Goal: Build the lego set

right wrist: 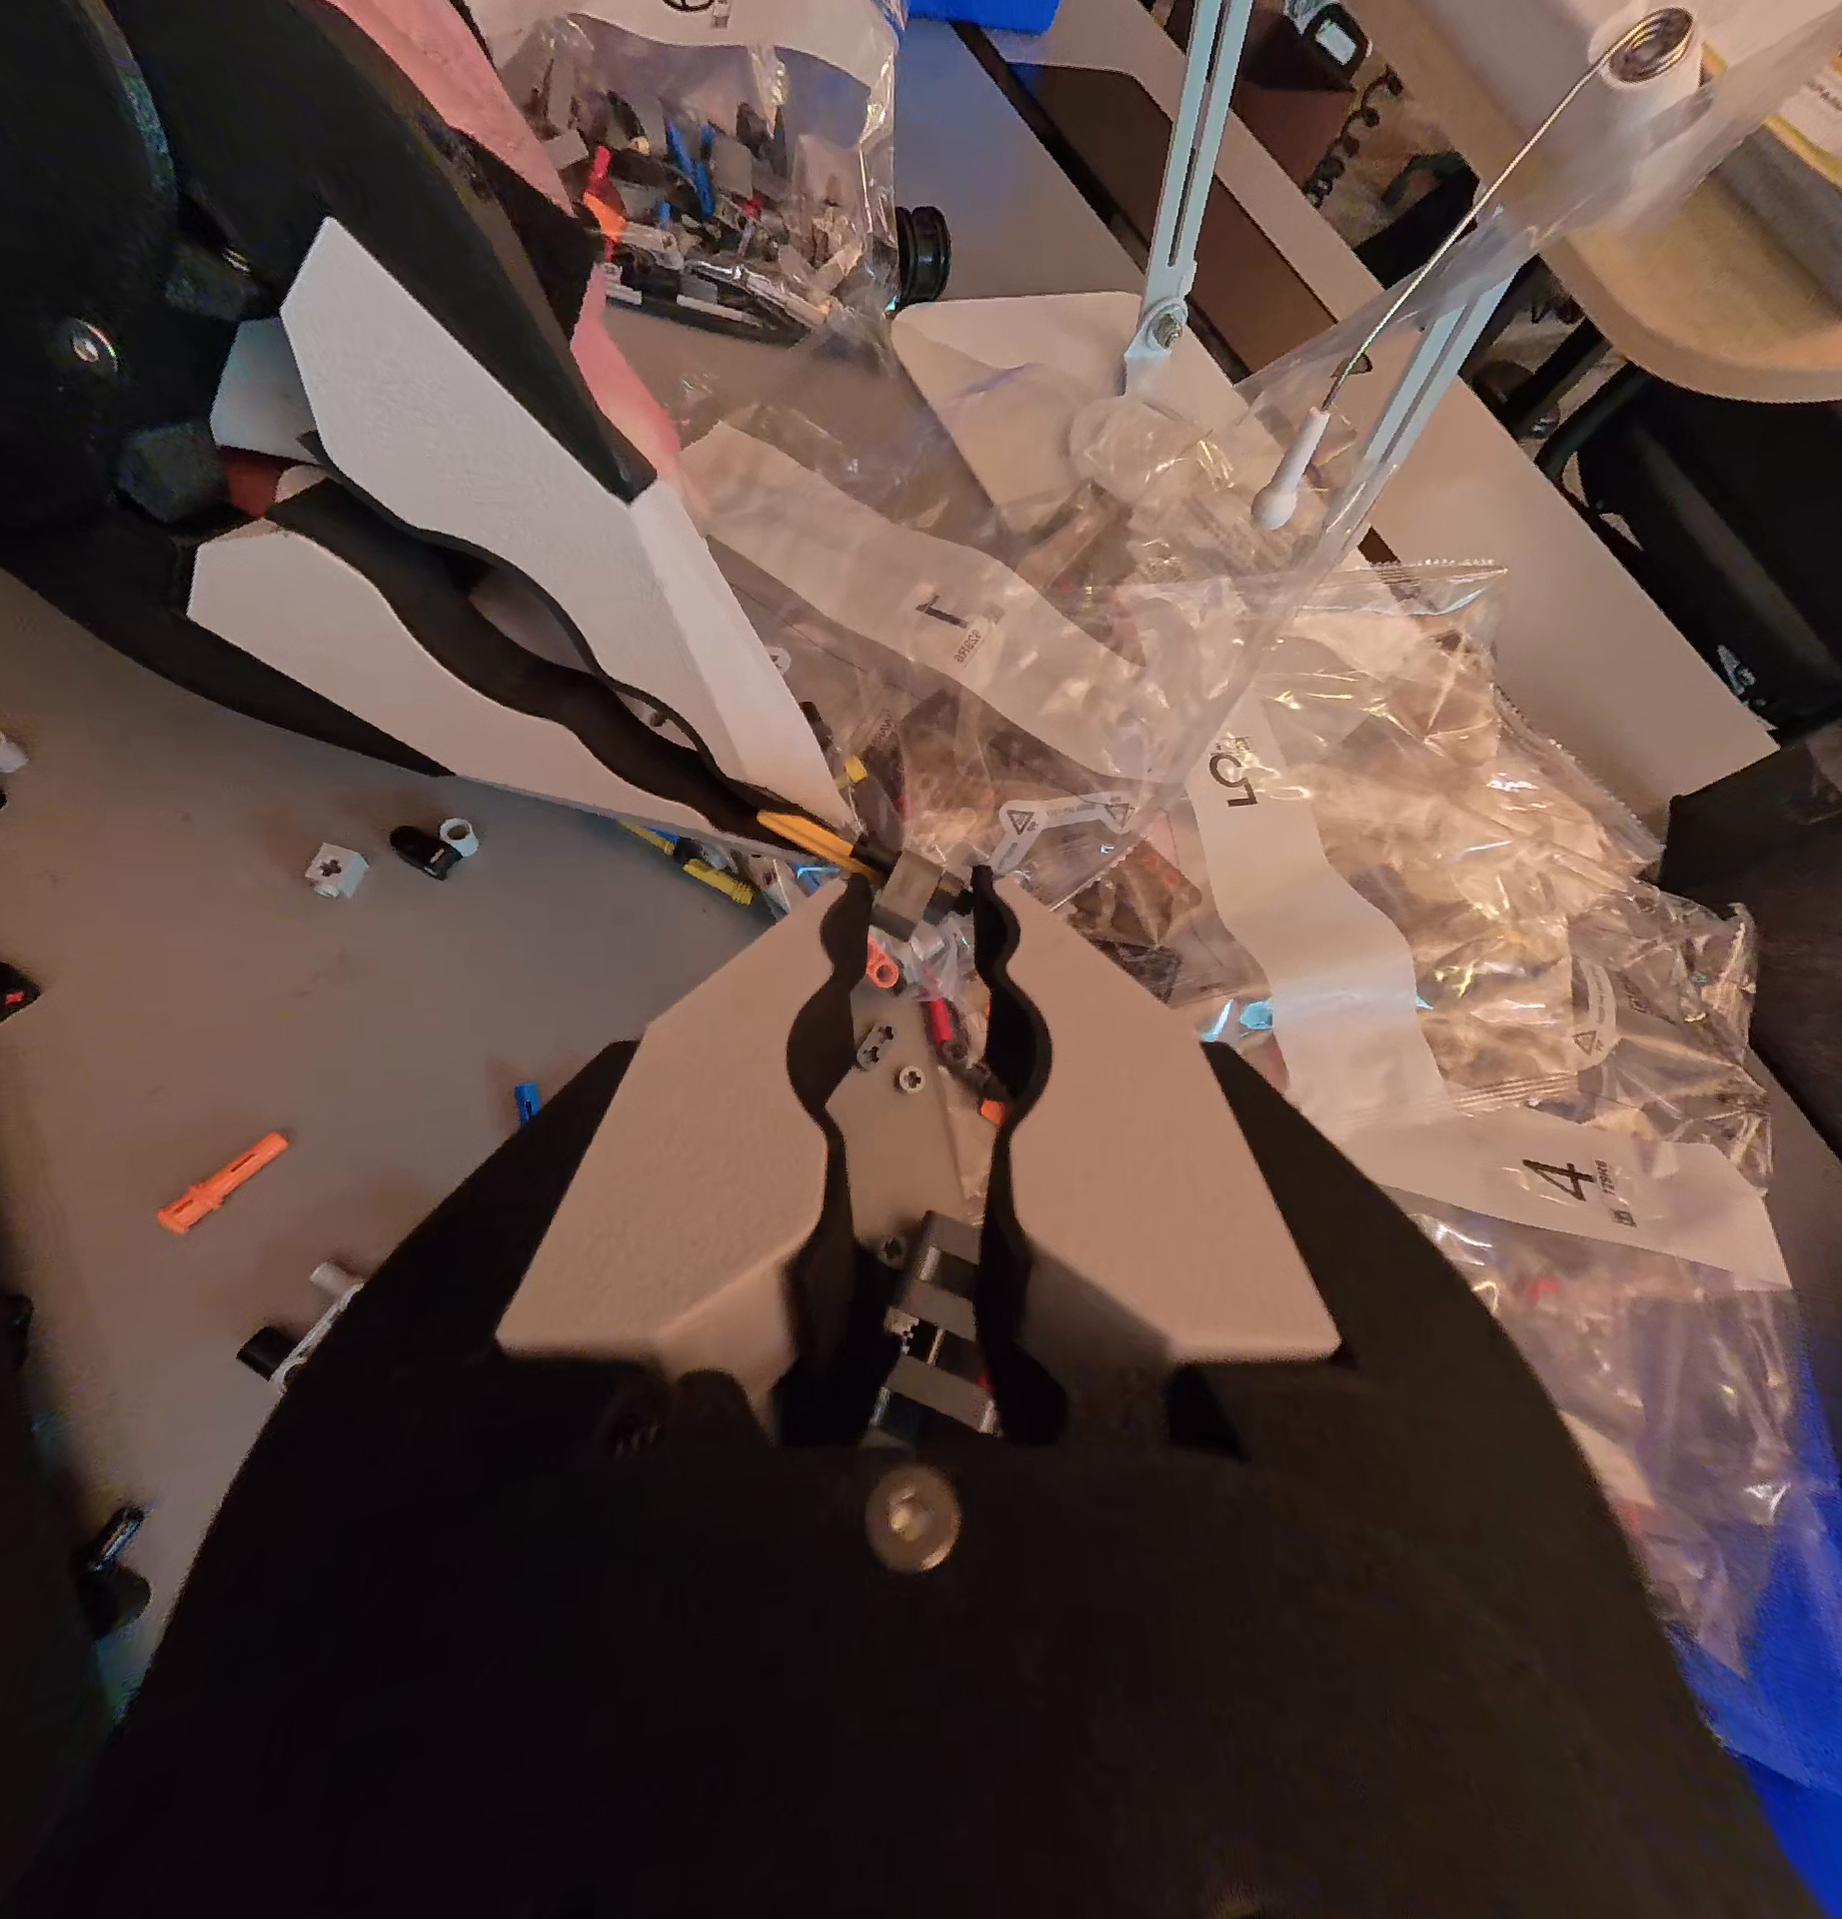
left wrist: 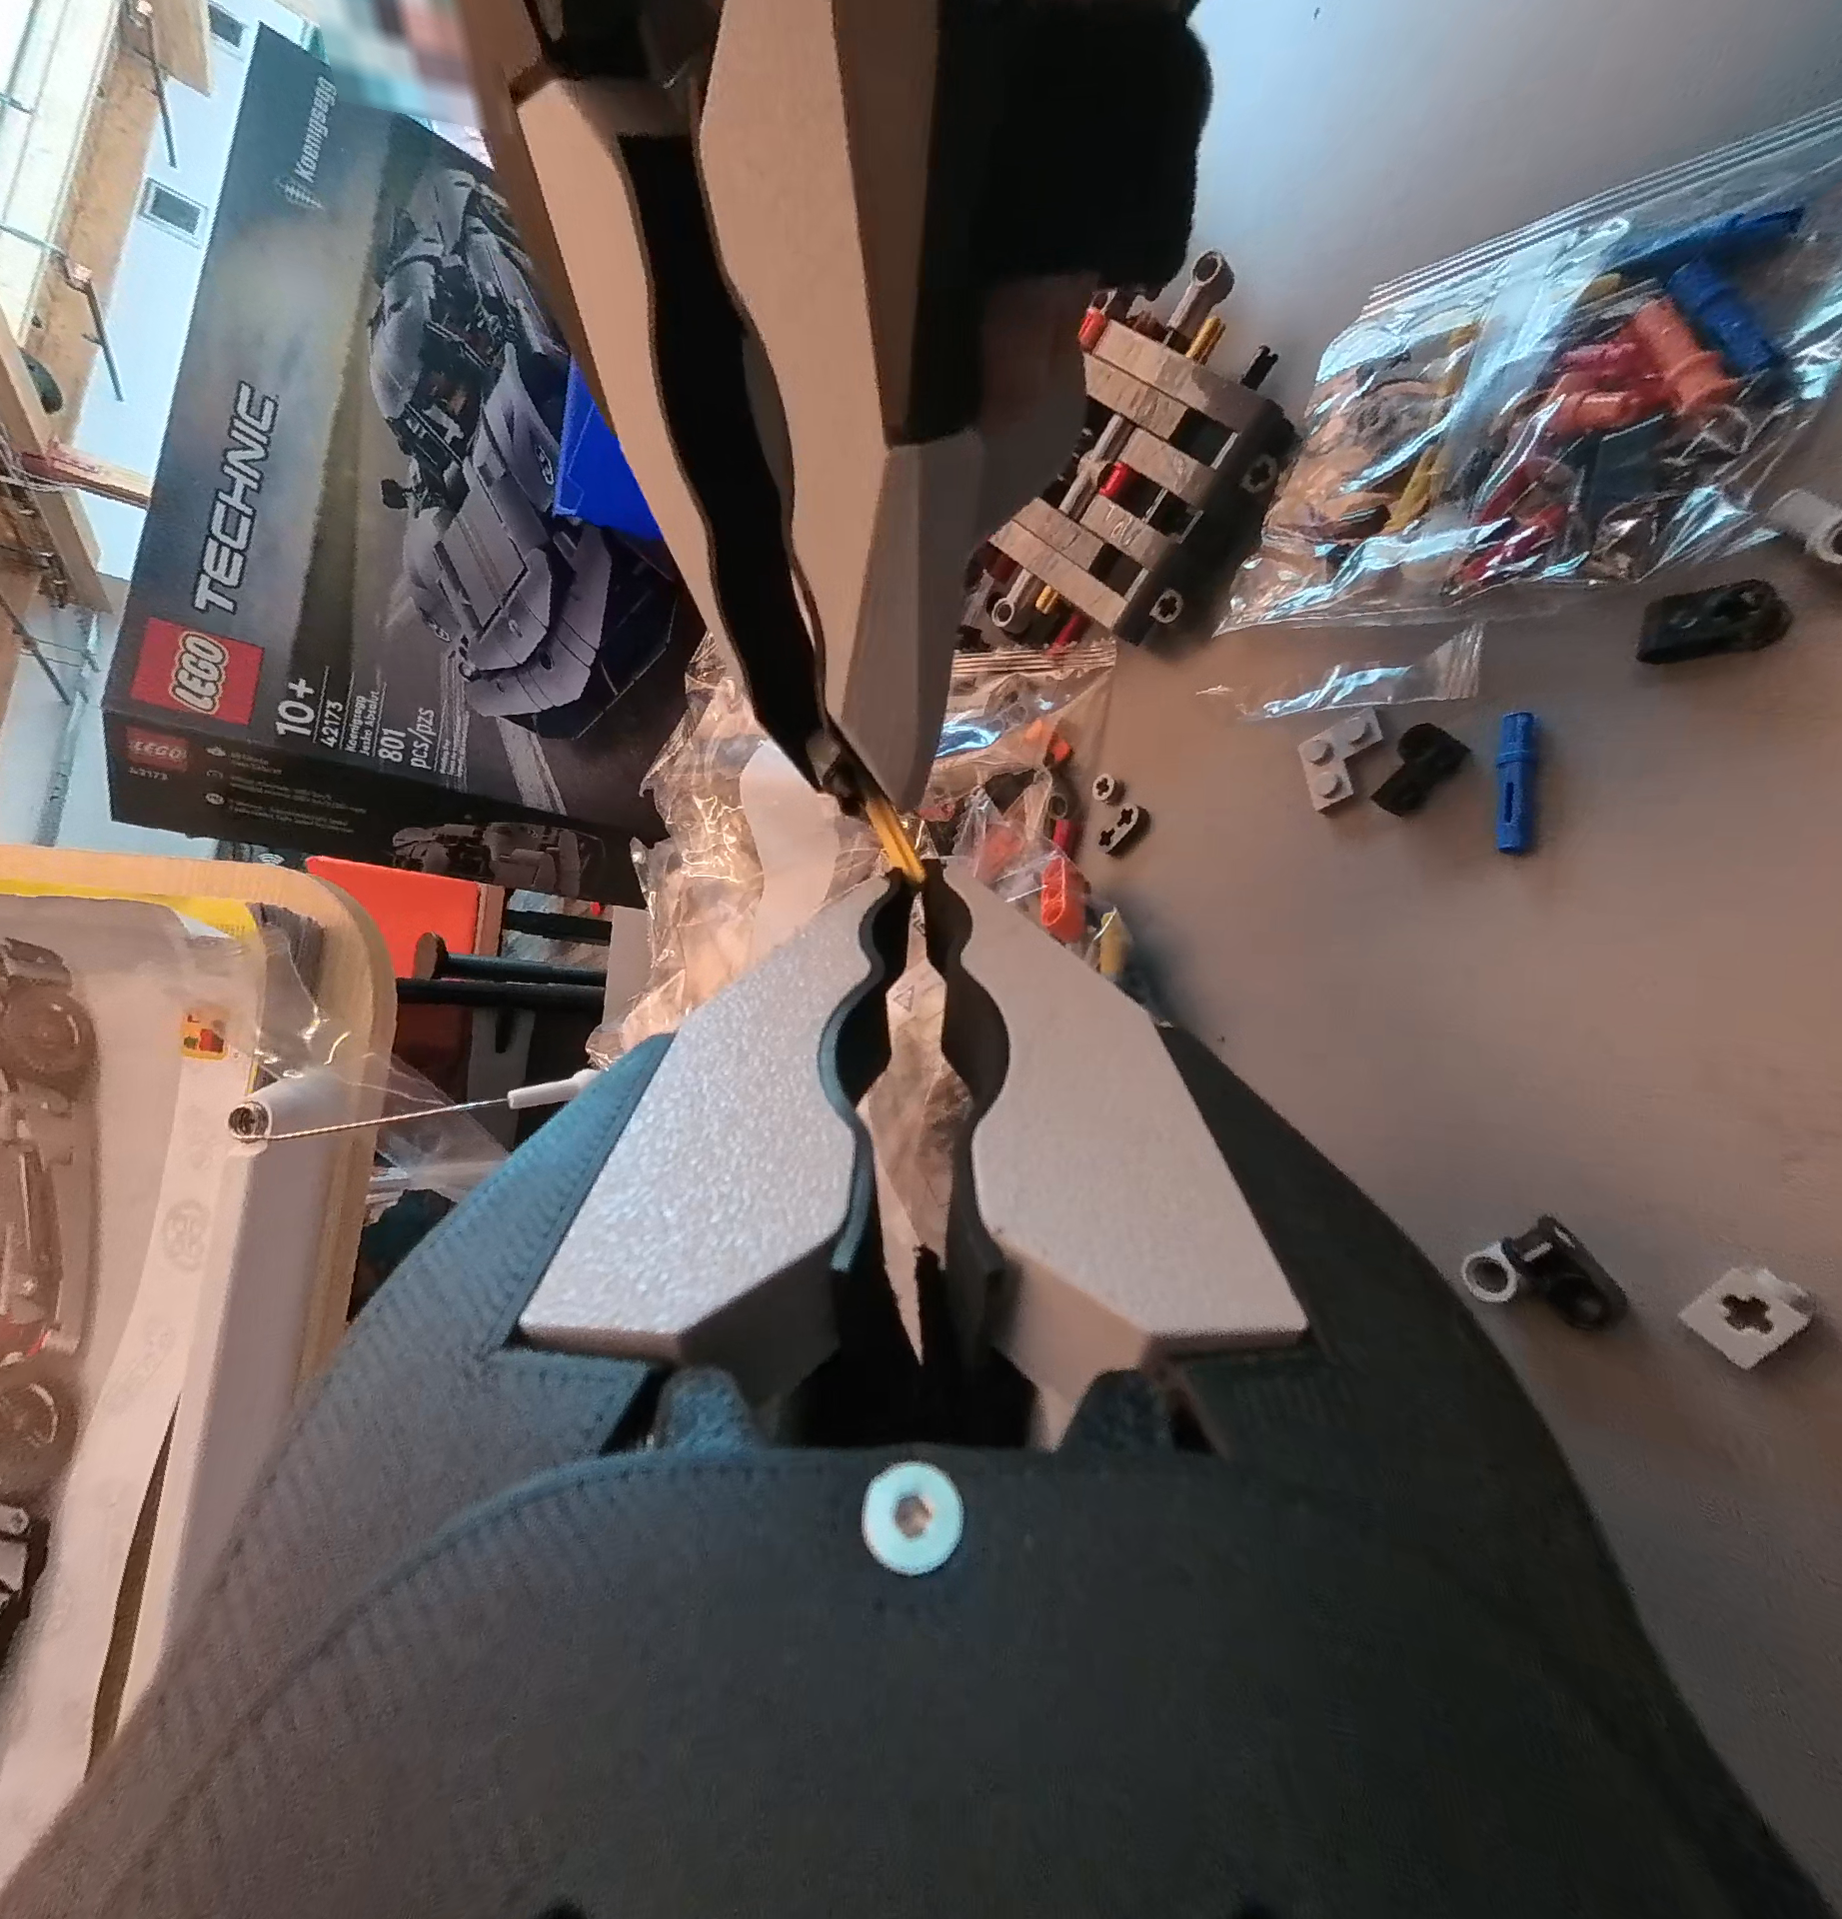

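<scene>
Grey tabletop (left wrist: 1415, 1038) littered with loose Technic bits and clear parts bags (right wrist: 1363, 831). Left gripper (left wrist: 911, 883) pinched tight on a yellow axle (left wrist: 899, 839), tip to tip with right gripper (right wrist: 911, 883), which clamps a small grey connector piece (right wrist: 908, 893). Half-built grey frame (left wrist: 1155, 488) parked near set box (left wrist: 356, 498).

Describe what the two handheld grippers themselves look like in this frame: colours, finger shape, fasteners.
Both match: the left gripper and right gripper each have a black textured body, a silver screw with washer at the centre, and two pale grey wedge fingers tapering to narrow tips. The fingers' inner faces carry black wavy-edged pads. No cables show.
</scene>
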{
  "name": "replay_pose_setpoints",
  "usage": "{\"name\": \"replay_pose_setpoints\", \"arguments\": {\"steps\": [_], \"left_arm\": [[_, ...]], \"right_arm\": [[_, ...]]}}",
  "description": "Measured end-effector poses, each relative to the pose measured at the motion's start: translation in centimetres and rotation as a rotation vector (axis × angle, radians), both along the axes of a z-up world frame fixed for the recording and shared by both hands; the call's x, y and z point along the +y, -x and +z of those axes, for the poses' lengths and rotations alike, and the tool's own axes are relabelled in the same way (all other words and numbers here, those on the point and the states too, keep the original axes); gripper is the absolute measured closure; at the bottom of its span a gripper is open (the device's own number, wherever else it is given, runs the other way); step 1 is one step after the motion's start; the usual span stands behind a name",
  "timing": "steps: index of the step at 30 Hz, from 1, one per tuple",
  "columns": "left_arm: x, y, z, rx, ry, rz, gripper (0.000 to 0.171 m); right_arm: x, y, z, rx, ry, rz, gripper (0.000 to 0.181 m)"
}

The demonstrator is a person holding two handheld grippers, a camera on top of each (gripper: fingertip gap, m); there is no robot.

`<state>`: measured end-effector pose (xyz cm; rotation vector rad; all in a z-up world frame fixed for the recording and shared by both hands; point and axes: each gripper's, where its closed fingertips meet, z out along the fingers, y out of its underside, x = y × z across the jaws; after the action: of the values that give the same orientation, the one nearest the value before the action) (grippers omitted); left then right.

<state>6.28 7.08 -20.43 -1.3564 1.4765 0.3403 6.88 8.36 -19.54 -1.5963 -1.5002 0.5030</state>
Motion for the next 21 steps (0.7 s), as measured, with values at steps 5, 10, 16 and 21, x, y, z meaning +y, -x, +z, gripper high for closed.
{"name": "replay_pose_setpoints", "arguments": {"steps": [5,10,16,21], "left_arm": [[-0.05,-0.03,0.01,0.000,0.001,-0.002,0.171],[-0.19,-0.08,0.06,0.002,-0.001,-0.004,0.171],[-0.37,-0.18,-0.14,0.017,-0.002,-0.009,0.171],[-0.44,-0.31,-0.50,0.029,0.004,-0.009,0.171]], "right_arm": [[-0.08,0.04,0.03,0.013,0.025,0.001,0.165],[-0.24,0.04,0.22,0.019,0.036,0.002,0.166],[-0.38,0.07,0.14,-0.008,-0.007,0.004,0.167],[-0.58,0.07,-0.11,-0.039,-0.042,0.019,0.168]]}}
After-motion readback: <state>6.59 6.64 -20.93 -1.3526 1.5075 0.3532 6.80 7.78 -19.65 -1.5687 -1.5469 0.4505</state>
